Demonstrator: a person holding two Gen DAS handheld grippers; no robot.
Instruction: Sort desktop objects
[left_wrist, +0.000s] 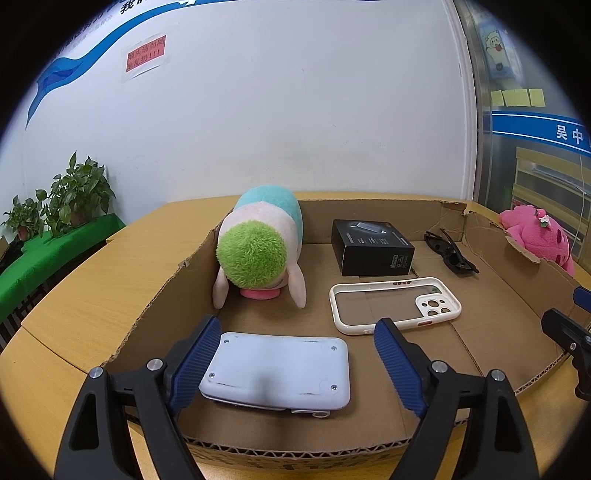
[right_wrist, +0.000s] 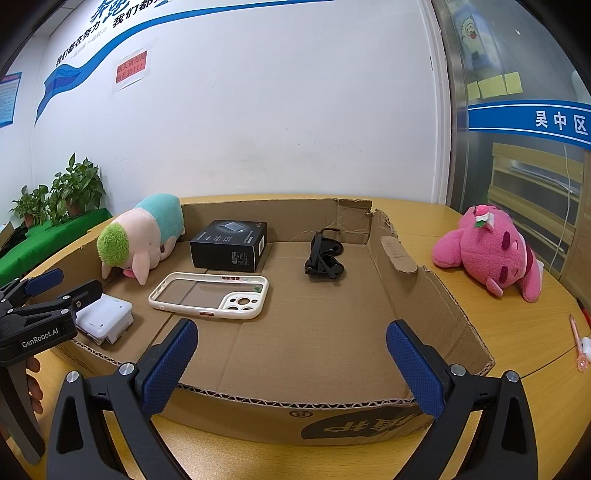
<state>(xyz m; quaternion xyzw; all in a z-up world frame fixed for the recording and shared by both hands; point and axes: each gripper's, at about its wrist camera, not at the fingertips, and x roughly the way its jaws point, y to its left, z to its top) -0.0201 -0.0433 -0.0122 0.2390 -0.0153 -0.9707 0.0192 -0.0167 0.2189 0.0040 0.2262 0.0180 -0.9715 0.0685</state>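
Wooden table (right_wrist: 480, 417) — on it a cardboard tray (right_wrist: 436, 306), pink plush (right_wrist: 491, 254) and a pink pen (right_wrist: 576, 339).

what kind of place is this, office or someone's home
Most likely an office or public service room, not a home: a white wall with a blue banner of printed slogans, a glass partition carrying yellow sticky notes, and potted green plants beside a wooden table.

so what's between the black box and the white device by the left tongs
The white-rimmed clear phone case lies between the black cardboard box and the white rectangular device, touching neither. The right wrist view shows it best.
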